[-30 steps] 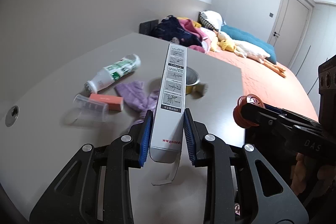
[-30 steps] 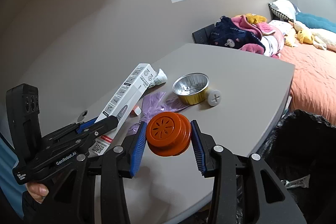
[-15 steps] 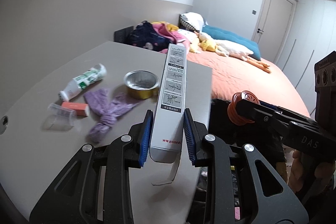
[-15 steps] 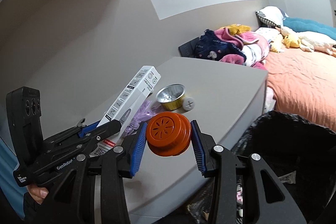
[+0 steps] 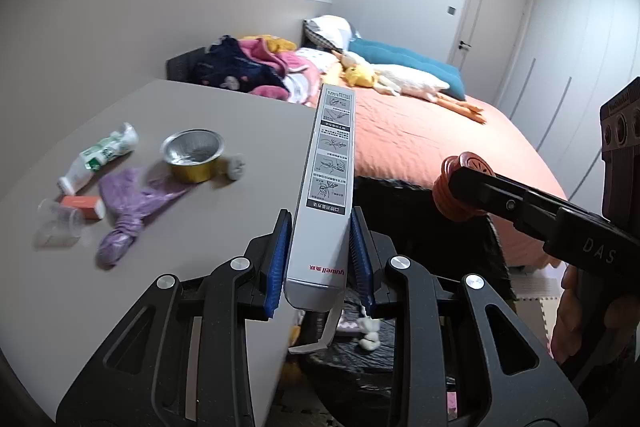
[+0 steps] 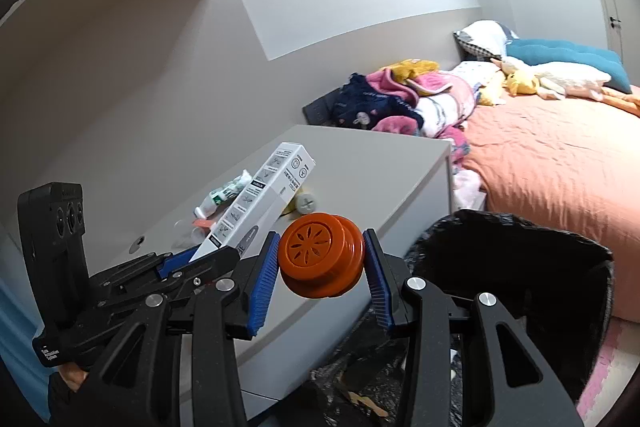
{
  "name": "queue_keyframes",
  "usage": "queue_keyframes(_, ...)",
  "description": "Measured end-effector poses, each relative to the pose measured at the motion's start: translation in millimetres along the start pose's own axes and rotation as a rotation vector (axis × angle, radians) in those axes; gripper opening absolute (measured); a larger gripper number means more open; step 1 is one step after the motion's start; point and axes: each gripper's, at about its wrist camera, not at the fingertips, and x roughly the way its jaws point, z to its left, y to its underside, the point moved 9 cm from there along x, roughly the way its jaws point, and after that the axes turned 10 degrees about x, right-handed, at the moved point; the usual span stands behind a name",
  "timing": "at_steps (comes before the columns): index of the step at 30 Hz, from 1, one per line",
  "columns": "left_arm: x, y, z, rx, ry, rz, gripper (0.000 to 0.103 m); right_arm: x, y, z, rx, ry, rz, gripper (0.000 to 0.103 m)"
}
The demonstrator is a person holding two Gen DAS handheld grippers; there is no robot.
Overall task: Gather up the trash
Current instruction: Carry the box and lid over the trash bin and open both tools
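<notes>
My left gripper (image 5: pixel 318 259) is shut on a long white carton (image 5: pixel 326 187) printed with instruction pictures, held at the table's right edge; it also shows in the right wrist view (image 6: pixel 260 203). My right gripper (image 6: pixel 320 267) is shut on a round orange lid (image 6: pixel 322 259), also seen in the left wrist view (image 5: pixel 456 189), just off the table and left of the black trash bag (image 6: pixel 516 267). The bag's opening (image 5: pixel 420 211) lies below and beyond both grippers.
On the grey table (image 5: pixel 240 115) lie a white-green bottle (image 5: pixel 100 155), a foil cup (image 5: pixel 194 155), a purple bag (image 5: pixel 128 211), an orange box (image 5: pixel 82 205), a clear cup (image 5: pixel 58 227) and a white cap (image 5: pixel 236 165). A bed (image 5: pixel 432 143) stands beyond.
Both grippers moved right, off the table top toward its right edge and the black bag, each still holding its item. The table trash now lies further left in the views.
</notes>
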Motion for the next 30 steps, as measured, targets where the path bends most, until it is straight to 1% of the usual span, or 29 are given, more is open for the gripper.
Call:
queue_keyframes(13, 24, -6, -58, 0.065, 0.09, 0.022, 0.029, -35, -9, -50, 0.065, 0.069, -0.043, 0.043)
queue_keyframes(20, 39, -3, -89, 0.105, 0.146, 0.061, 0.03, -48, -12, -78, 0.112, 0.104, -0.06, 0.043)
queue_keyframes(22, 44, -1, -99, 0.123, 0.173, 0.079, 0.032, -53, -14, -88, 0.133, 0.115, -0.066, 0.044)
queue_keyframes(23, 46, 0, -105, 0.138, 0.187, 0.087, 0.038, -56, -14, -93, 0.146, 0.12, -0.071, 0.044)
queue_keyframes(24, 48, 1, -110, 0.154, 0.194, 0.096, 0.051, -61, -16, -102, 0.166, 0.136, -0.079, 0.045)
queue_keyframes(25, 48, 1, -114, 0.162, 0.186, 0.095, 0.083, -64, -18, -108, 0.178, 0.152, -0.088, 0.06)
queue_keyframes(26, 47, 0, -116, 0.169, 0.173, 0.081, 0.097, -70, -21, -117, 0.197, 0.187, -0.114, 0.074)
queue_keyframes(27, 44, -3, -118, 0.181, 0.157, 0.056, 0.097, -75, -23, -121, 0.207, 0.207, -0.134, 0.077)
queue_keyframes(30, 45, -4, -118, 0.194, 0.136, 0.062, 0.097, -85, -26, -132, 0.226, 0.229, -0.158, 0.079)
